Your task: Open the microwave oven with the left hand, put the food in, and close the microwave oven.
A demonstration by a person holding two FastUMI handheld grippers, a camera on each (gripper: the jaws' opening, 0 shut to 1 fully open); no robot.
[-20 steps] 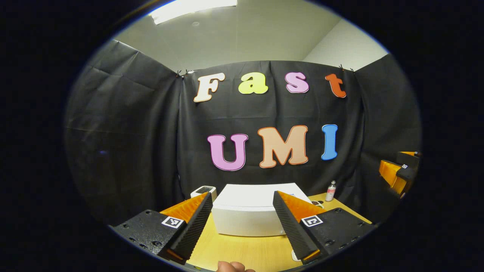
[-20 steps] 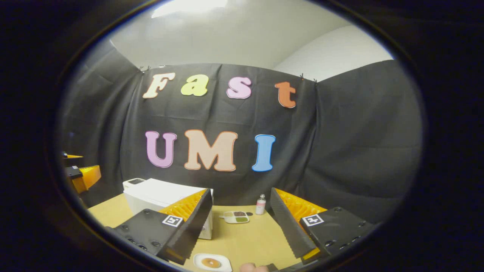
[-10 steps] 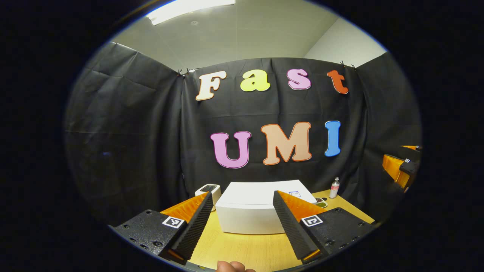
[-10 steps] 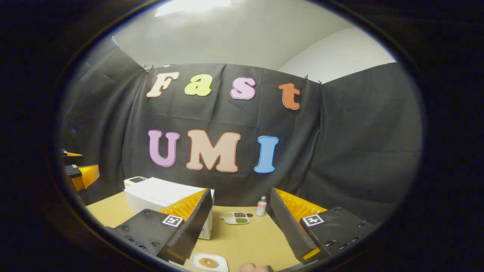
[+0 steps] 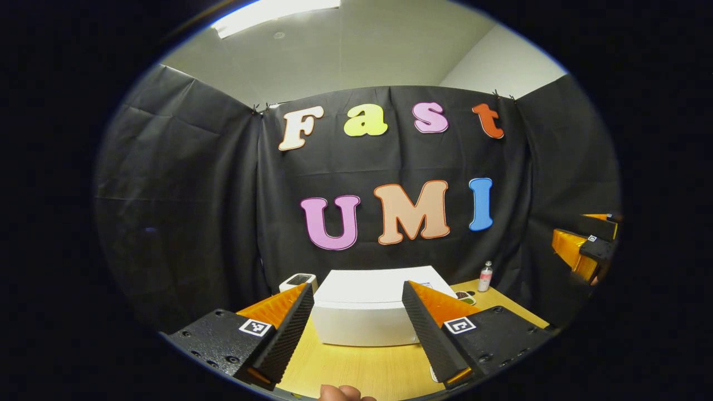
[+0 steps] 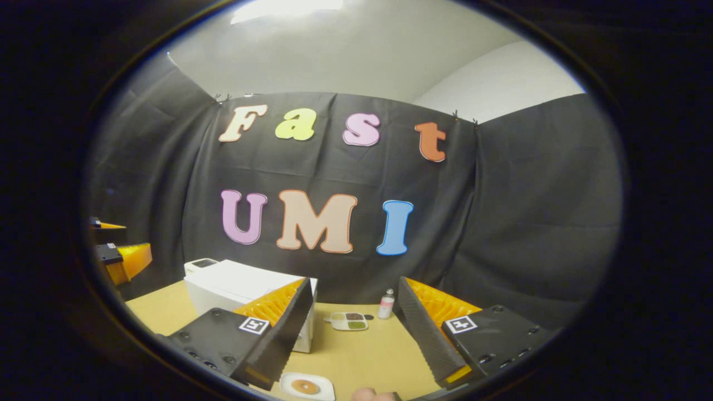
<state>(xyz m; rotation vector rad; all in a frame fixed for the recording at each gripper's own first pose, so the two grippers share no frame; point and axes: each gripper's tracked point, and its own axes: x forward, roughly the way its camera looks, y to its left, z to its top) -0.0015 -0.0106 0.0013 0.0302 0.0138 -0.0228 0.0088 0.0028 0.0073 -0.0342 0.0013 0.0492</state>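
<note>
I see the white microwave at twelve o'clock between my left gripper fingers, door closed. The plate holding a brown round food lies below my right gripper. Both grippers gape, empty. A divided tray holds dark and green fillings.

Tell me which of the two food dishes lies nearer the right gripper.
The white plate with the donut, just ahead of the right gripper; the compartment tray lies farther back.

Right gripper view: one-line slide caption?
Open right gripper above a plated donut, white microwave oven shut at left.
</note>
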